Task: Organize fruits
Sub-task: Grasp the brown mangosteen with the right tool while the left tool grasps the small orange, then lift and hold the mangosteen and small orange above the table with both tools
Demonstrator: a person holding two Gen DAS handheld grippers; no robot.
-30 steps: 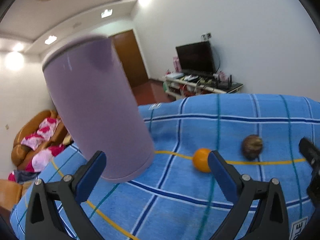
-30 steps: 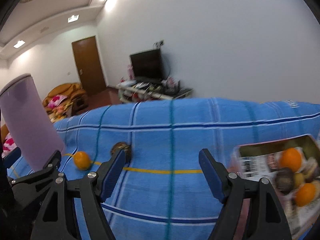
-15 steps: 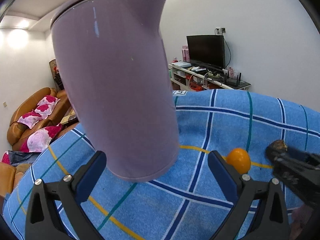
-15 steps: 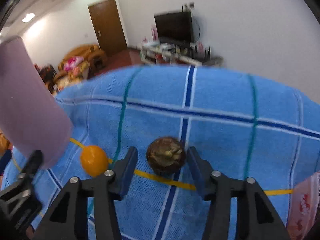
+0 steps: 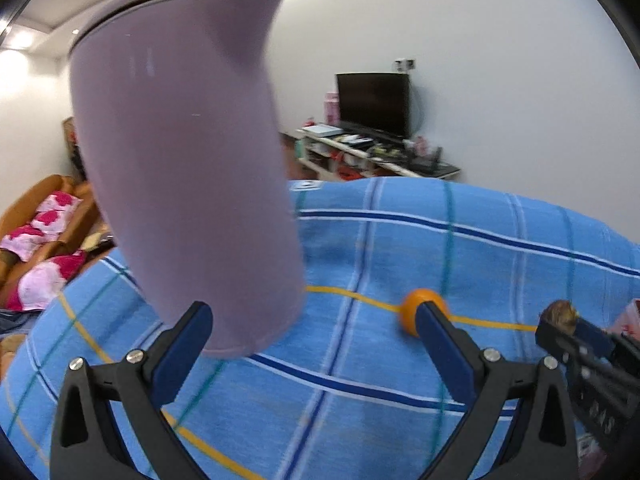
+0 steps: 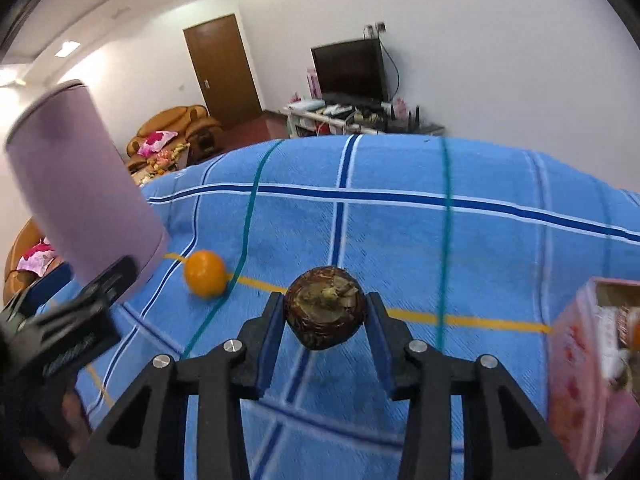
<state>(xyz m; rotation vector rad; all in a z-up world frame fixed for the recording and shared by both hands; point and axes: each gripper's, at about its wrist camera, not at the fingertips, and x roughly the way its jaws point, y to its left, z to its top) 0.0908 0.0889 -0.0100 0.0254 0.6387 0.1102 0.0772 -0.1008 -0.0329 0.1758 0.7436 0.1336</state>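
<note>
Nearest in the right wrist view, the right gripper [image 6: 325,330] has its jaws closed in on the brown fruit [image 6: 325,307], a blue pad pressed to each flank at its widest girth. The fruit is round, dark and rough-skinned, with a dry calyx on top. It looks like a mangosteen, though blur makes that uncertain. It probably has a firm rind that takes a moderate squeeze without bruising, and its rough skin should resist slipping. Gripping across the middle, as here, suits a ball shape that would squirt out of an off-centre pinch. Whether it has left the blue plaid cloth [image 6: 400,232] on the desk cannot be told.

The left gripper [image 5: 312,332] stands wide open and holds nothing, just in front of the lilac jug [image 5: 184,184]. Partly hidden behind its right finger lies the orange [image 5: 416,304], free on the cloth. That fruit is smooth, light and likely to roll, so a centred pinch on its sides would suit it.

At the right edge sits the pink box [image 6: 576,368] with fruit already inside, probably the destination.

Beyond the desk are a sofa [image 6: 172,132], a television [image 6: 350,70] and a brown door [image 6: 222,68].
</note>
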